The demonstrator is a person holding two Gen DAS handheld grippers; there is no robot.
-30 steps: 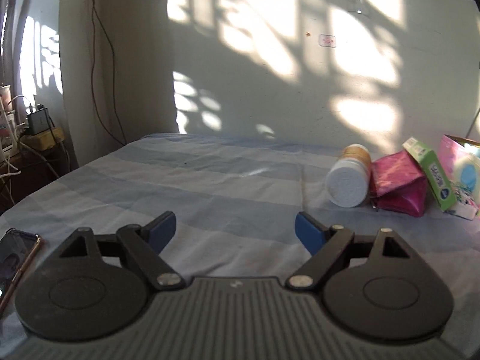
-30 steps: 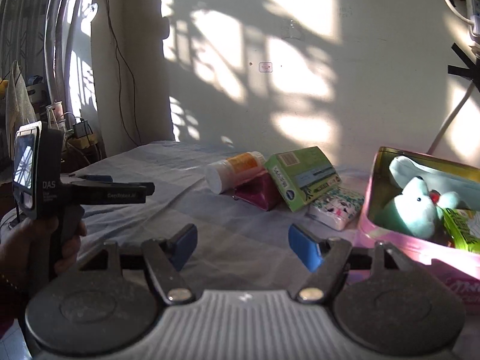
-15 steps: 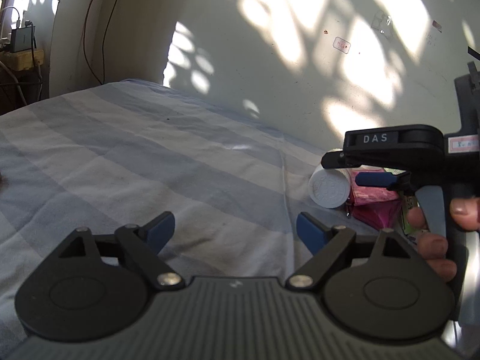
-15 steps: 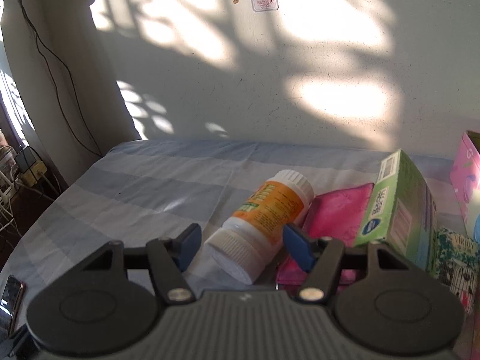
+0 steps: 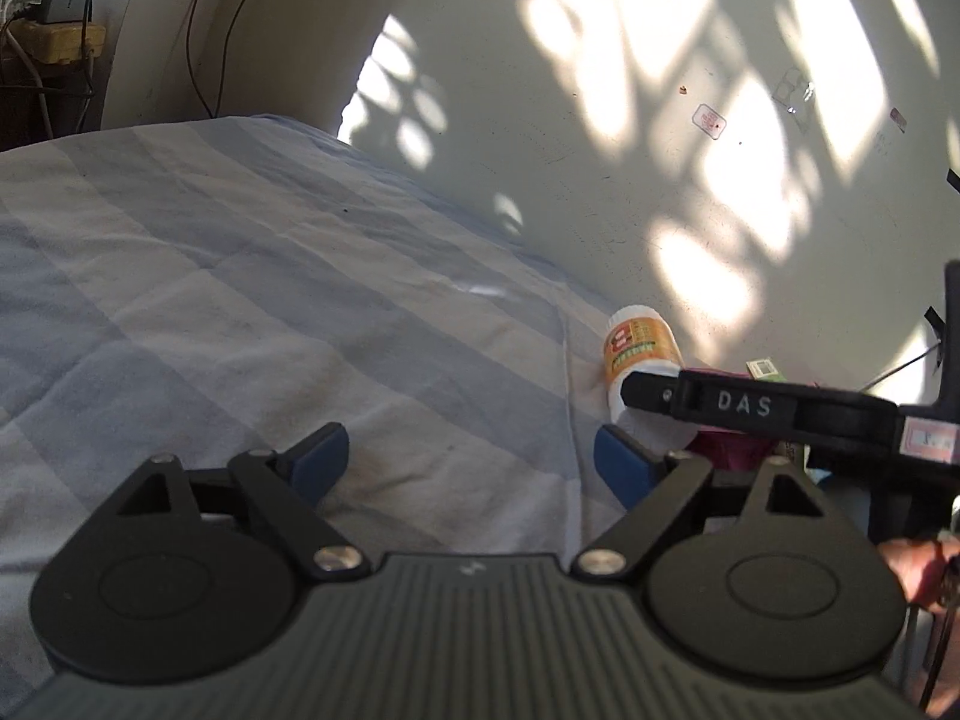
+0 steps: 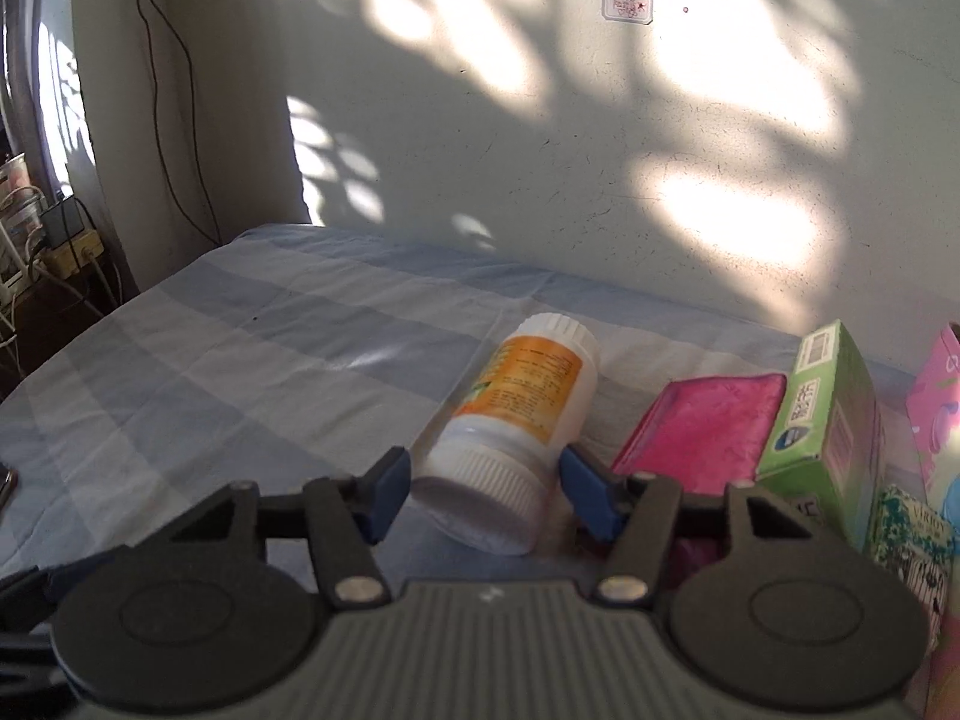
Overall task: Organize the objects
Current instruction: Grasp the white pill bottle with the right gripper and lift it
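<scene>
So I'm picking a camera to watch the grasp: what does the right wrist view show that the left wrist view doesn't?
Only the right wrist view: the right tool with its blue pads beside the bottle's cap, jaws just closing, plus the pink pouch's full face and the green box. Only the left wrist view: the open, empty left tool and the right tool's black body from outside. Both: the bottle lying on the striped sheet.
</scene>
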